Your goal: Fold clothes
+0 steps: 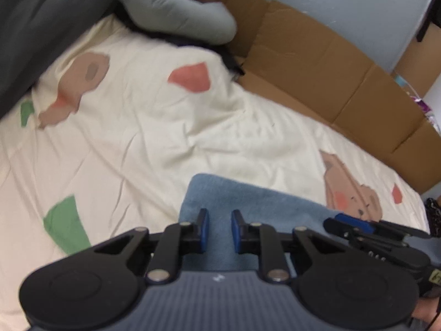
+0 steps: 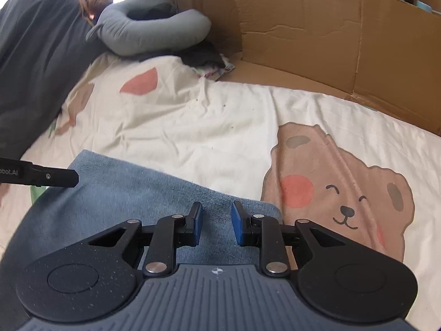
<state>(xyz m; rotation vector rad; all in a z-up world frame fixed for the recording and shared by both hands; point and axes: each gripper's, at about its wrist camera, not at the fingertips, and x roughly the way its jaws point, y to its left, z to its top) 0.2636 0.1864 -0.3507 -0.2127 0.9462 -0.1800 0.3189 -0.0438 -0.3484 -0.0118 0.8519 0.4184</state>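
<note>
Denim garment [image 2: 132,193] (light blue, folded flat) lies on the cream bedsheet [image 2: 220,127], nearest the cameras. Left gripper [image 1: 219,229] and right gripper [image 2: 215,222] hover over it side by side, jaws narrowly parted, nothing between the pads. Beyond: a bear print [image 2: 339,193], then a grey curved pillow [image 2: 148,35] and cardboard box [image 2: 317,41].

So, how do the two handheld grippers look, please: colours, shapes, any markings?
Both match. The left gripper and right gripper have black linkage arms with silver pivot pins, blue finger pads, two round black discs and a ribbed grey-blue body with a small white mark.
</note>
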